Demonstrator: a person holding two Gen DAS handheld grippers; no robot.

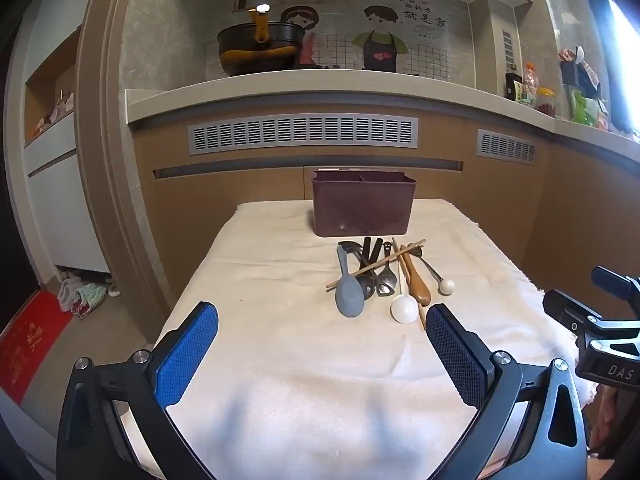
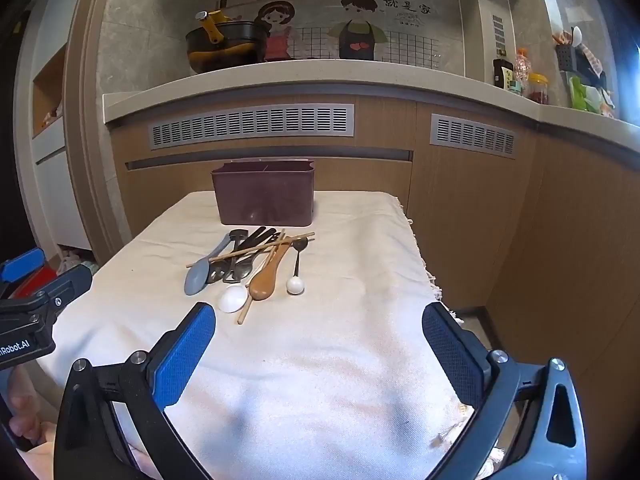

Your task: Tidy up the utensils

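Note:
A pile of utensils lies on the cream cloth: a grey rice paddle, a white spoon, a wooden spoon, a white-ended metal spoon, wooden chopsticks and several dark metal pieces. Behind them stands a dark brown divided holder. My left gripper is open and empty, well short of the pile. My right gripper is open and empty, right of and short of the pile.
The cloth-covered table ends at its right edge near a wooden cabinet. A counter behind holds a black pot and jars. The right gripper's body shows at the left view's right edge.

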